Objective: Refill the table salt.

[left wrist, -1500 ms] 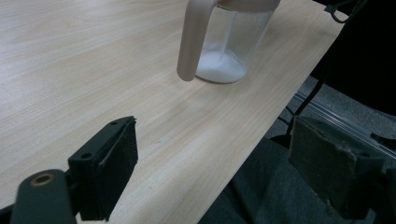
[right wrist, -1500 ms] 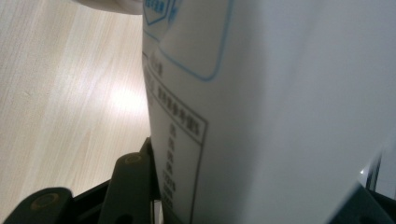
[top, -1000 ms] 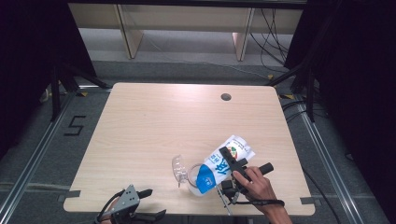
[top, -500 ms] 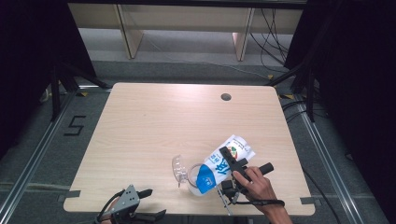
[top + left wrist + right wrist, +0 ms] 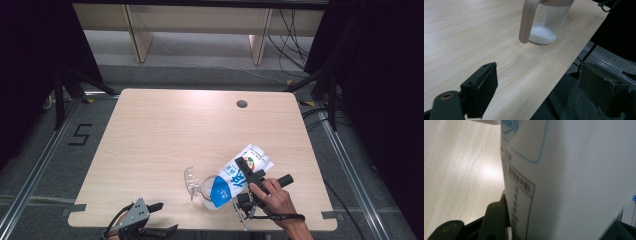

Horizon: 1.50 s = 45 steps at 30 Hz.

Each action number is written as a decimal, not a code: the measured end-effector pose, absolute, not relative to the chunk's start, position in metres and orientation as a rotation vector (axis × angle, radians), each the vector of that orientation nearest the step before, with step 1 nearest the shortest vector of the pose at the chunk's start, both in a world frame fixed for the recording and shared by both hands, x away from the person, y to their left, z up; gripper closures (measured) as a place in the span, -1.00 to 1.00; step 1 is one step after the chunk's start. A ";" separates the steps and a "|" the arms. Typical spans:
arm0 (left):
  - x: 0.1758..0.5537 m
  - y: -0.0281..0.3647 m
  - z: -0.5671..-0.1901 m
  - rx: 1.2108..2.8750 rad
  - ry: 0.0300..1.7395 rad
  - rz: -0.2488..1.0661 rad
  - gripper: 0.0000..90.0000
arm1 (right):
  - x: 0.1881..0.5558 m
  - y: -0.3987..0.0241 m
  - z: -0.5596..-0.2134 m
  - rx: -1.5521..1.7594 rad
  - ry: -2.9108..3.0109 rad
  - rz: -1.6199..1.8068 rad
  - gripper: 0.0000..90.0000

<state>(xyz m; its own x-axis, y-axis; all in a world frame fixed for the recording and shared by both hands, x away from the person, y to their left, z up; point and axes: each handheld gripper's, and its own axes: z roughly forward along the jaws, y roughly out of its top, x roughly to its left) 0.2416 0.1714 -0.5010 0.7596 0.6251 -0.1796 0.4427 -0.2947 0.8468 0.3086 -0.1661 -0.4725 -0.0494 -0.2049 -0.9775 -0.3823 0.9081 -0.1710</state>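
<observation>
In the high view, one table [image 5: 165,135] of pale wood is seen, with one small round hole [image 5: 242,104] near its far edge. On it stands one clear jug [image 5: 202,186], close to the near edge and right of the middle. One blue and white carton [image 5: 235,177] is held tilted over the jug, its lower end at the jug's mouth. The carton is clamped by the right gripper [image 5: 248,176], which is carried in one hand [image 5: 274,199] coming in from the bottom right. The left gripper [image 5: 150,220] is seen at the near edge, left of the jug and well apart from it, with nothing between its jaws.

In the left gripper view, two black jaws are seen standing wide apart (one over the wood, the other past the table [image 5: 469,37] edge), and nothing is gripped. One jug [image 5: 546,22] is seen beyond them, with one pale handle [image 5: 526,21] and a layer of white contents at its bottom.

In the right gripper view, the carton [image 5: 574,182] is seen very close, pressed against the one jaw that is clearly visible at the lower left, with printed text down its side. The table [image 5: 459,175] is seen beside it.
</observation>
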 end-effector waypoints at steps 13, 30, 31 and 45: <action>0.242 0.172 -0.501 1.939 0.810 0.226 -0.67 | 0.309 -0.166 -0.470 -0.472 1.618 0.149 0.24; 0.240 0.170 -0.501 1.911 0.825 0.212 -0.66 | 0.309 -0.167 -0.472 -0.475 1.615 0.139 0.25; 0.240 0.170 -0.501 1.908 0.822 0.208 -0.66 | 0.309 -0.167 -0.472 -0.475 1.615 0.139 0.25; 0.240 0.170 -0.501 1.912 0.824 0.212 -0.67 | 0.308 -0.167 -0.472 -0.485 1.609 0.127 0.27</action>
